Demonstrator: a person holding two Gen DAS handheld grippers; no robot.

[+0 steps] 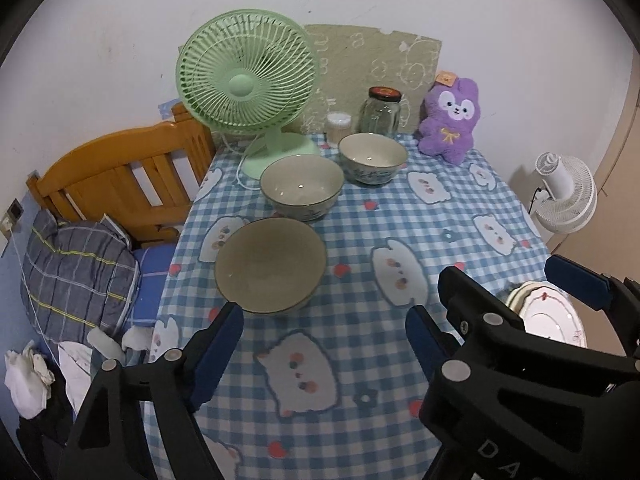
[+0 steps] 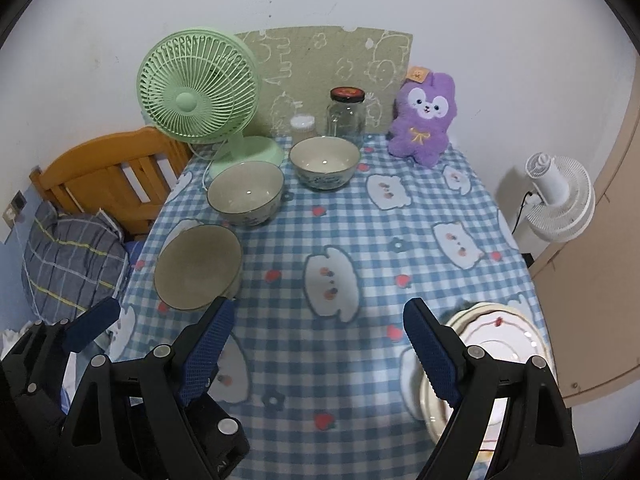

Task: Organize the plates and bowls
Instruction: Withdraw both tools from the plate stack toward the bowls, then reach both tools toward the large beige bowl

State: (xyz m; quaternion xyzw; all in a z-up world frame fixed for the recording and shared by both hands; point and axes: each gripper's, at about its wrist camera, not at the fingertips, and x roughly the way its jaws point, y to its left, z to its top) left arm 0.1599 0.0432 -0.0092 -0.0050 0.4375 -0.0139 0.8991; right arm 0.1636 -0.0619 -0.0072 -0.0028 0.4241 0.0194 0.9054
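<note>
Three bowls stand in a diagonal row on the blue checked tablecloth [image 1: 360, 240]: a wide beige bowl [image 1: 271, 266] nearest, a patterned bowl [image 1: 302, 188] behind it, and a second patterned bowl [image 1: 373, 157] at the back. A stack of white plates [image 2: 496, 344] lies at the table's right front edge, also in the left wrist view [image 1: 548, 316]. My left gripper [image 1: 324, 336] is open and empty just in front of the beige bowl. My right gripper [image 2: 316, 344] is open and empty over the table, its right finger [image 2: 430, 354] beside the plates.
A green fan [image 1: 248, 84], a glass jar [image 1: 380, 112], a small white-lidded tub [image 1: 339, 124] and a purple plush toy [image 1: 450, 120] stand along the back wall. A wooden bed frame [image 1: 120, 180] and pillow [image 1: 76, 276] lie left of the table. A white fan [image 1: 564, 192] stands at right.
</note>
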